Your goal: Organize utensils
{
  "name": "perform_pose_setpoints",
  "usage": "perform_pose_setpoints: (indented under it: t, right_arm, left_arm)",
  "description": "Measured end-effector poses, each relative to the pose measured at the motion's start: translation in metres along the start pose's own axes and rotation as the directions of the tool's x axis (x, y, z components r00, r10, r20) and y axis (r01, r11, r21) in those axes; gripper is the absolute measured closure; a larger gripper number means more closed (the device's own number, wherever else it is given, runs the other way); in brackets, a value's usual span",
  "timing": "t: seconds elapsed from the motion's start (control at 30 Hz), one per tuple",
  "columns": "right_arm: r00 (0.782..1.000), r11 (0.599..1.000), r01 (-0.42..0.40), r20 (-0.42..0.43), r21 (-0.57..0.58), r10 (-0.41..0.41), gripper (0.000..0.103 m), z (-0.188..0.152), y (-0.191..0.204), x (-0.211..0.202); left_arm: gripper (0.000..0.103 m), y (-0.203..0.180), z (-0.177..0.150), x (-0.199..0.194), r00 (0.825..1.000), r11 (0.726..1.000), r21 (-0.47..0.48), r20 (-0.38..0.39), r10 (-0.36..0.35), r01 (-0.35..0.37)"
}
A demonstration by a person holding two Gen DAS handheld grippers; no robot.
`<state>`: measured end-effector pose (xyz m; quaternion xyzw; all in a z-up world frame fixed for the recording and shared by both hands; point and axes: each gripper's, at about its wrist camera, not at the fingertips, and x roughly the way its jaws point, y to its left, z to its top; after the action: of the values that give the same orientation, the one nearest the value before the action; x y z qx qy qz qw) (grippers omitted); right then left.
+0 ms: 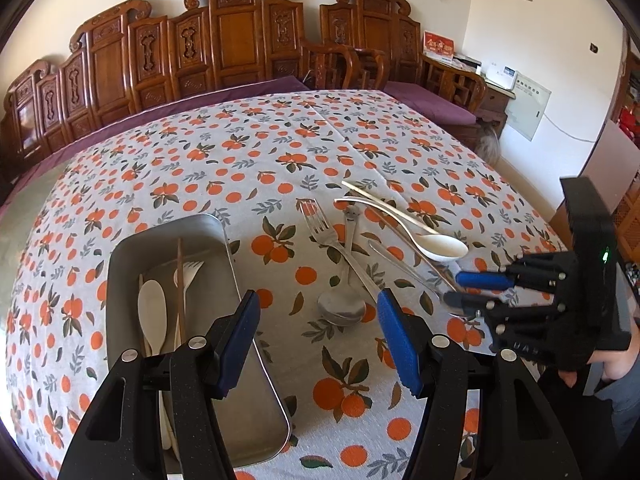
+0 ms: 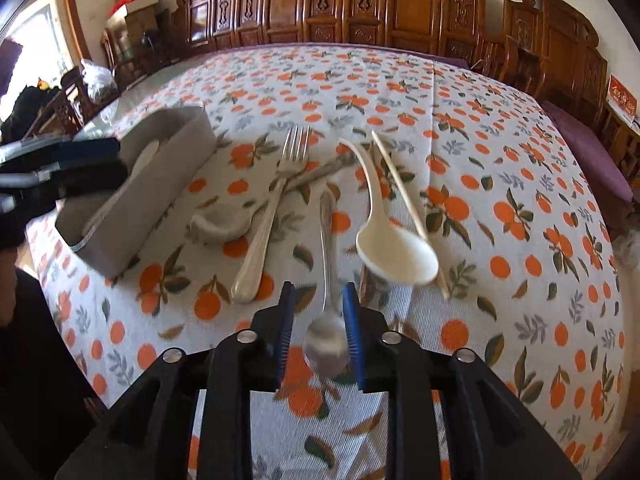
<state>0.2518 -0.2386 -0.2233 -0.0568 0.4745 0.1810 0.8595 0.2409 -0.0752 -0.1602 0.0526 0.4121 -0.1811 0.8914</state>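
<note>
A metal tray [image 1: 224, 360] [image 2: 132, 216] holds a white spoon [image 1: 152, 312], a white fork and a brown chopstick [image 1: 181, 292]. Loose on the cloth lie a metal fork [image 1: 320, 228] [image 2: 272, 204], a large metal spoon [image 1: 342, 304], a white spoon [image 1: 436, 246] [image 2: 394, 256] and a pale chopstick [image 1: 384, 204] [image 2: 404, 192]. My left gripper [image 1: 318, 344] is open and empty, above the tray's right edge. My right gripper [image 2: 318, 324] [image 1: 460, 288] has its jaws around the bowl of a small metal spoon [image 2: 326, 344], close to both pads.
The table carries an orange-print cloth [image 1: 280, 140]. Carved wooden chairs [image 1: 224, 40] and a purple cushion line the far side. A side table with papers [image 1: 492, 72] stands at the right.
</note>
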Motion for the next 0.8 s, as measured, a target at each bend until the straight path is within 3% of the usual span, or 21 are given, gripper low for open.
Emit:
perform_pose_setpoints:
  t: [0.33, 0.8]
  right_arm:
    - [0.996, 0.996, 0.072, -0.044, -0.047, -0.074, 0.071, -0.013, 0.005, 0.012]
    - [0.999, 1.0, 0.006, -0.042, 0.013, -0.005, 0.073, -0.011, -0.01, 0.011]
  left_arm:
    - [0.045, 0.002, -0.002, -0.003, 1.0, 1.0, -0.001, 0.001, -0.002, 0.002]
    - [0.045, -0.003, -0.005, 0.002, 1.0, 1.0, 0.012, -0.013, 0.01, -0.01]
